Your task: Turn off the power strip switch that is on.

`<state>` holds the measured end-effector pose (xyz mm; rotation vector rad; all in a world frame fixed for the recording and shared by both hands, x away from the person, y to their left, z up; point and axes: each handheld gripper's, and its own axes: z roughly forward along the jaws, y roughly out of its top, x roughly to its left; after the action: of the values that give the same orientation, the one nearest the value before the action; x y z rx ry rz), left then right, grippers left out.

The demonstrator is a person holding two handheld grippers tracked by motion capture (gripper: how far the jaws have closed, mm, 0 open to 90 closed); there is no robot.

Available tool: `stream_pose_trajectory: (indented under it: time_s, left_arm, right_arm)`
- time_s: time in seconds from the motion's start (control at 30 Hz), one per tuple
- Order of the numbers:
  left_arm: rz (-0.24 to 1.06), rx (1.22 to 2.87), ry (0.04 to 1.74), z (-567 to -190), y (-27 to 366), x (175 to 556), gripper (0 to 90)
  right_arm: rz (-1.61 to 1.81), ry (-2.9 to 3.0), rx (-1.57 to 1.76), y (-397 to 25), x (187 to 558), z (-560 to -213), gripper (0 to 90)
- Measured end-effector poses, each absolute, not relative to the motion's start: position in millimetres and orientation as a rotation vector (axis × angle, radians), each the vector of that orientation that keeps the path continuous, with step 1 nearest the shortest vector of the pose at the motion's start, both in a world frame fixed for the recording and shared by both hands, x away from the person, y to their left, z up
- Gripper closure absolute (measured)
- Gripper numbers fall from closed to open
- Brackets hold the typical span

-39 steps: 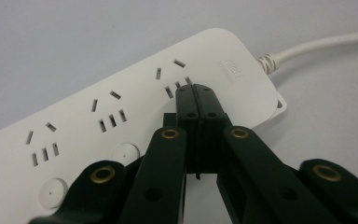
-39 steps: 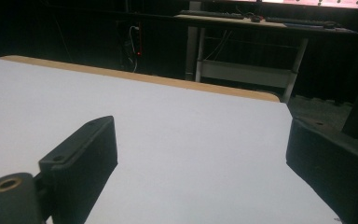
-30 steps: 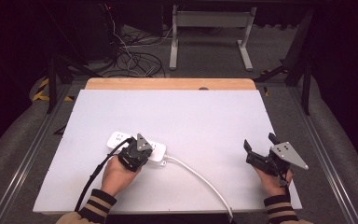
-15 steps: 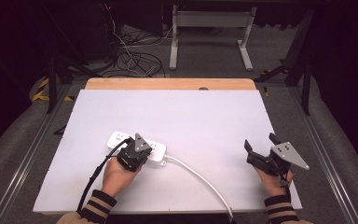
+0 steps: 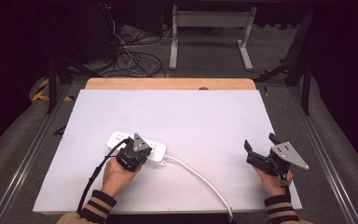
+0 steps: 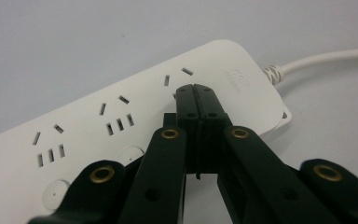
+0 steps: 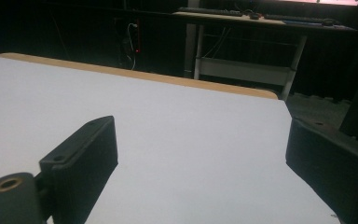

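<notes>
- Power strip (image 5: 154, 150), white and long, lies flat on the white table (image 5: 177, 116), in the near-left part of it, with its length running left to right and a little toward the person.
- Its white cord (image 5: 200, 175) leaves the right end and curves across the table surface to the near edge.
- From the left gripper view the strip's top face (image 6: 121, 116) shows rows of socket slots, round buttons along the near side, and faint lettering by the cord end.
- The left gripper (image 5: 131, 151) sits over the right half of the strip, held in the person's left hand (image 5: 116, 175), whose striped cuff rests at the table's near edge.
- In the left gripper view its two black jaws are pressed together with no gap, tips (image 6: 196, 93) right over the strip's top face near the last socket; whether the tips touch the plastic I cannot tell.
- Nothing is between those jaws.
- The right gripper (image 5: 260, 149) is well apart from the strip, near the table's right edge, held in the right hand (image 5: 272, 179).
- Its jaws stand wide apart, holding nothing; bare table shows between them in the right gripper view (image 7: 200, 158).
</notes>
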<state>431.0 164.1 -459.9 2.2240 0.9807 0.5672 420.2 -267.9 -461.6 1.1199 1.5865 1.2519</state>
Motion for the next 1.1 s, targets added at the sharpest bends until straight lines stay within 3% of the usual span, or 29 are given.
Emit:
stream_pose_trajectory:
  time_s: [0.33, 0.83, 1.1]
  left_arm:
    - [0.632, 2.036, 0.98, -454.3, 179.9, 427.7, 90.0]
    - [1.033, 1.452, 1.069, -430.4, 277.1, 393.0, 89.9]
    - [1.153, 1.325, 1.103, -434.5, 292.6, 383.2, 89.8]
  right_arm:
    - [1.252, 1.587, 1.122, -268.7, 419.9, -461.3, 9.6]
    - [1.265, 1.577, 1.119, -268.5, 418.9, -459.8, 9.6]
    - [1.264, 1.583, 1.116, -267.0, 420.4, -460.1, 9.6]
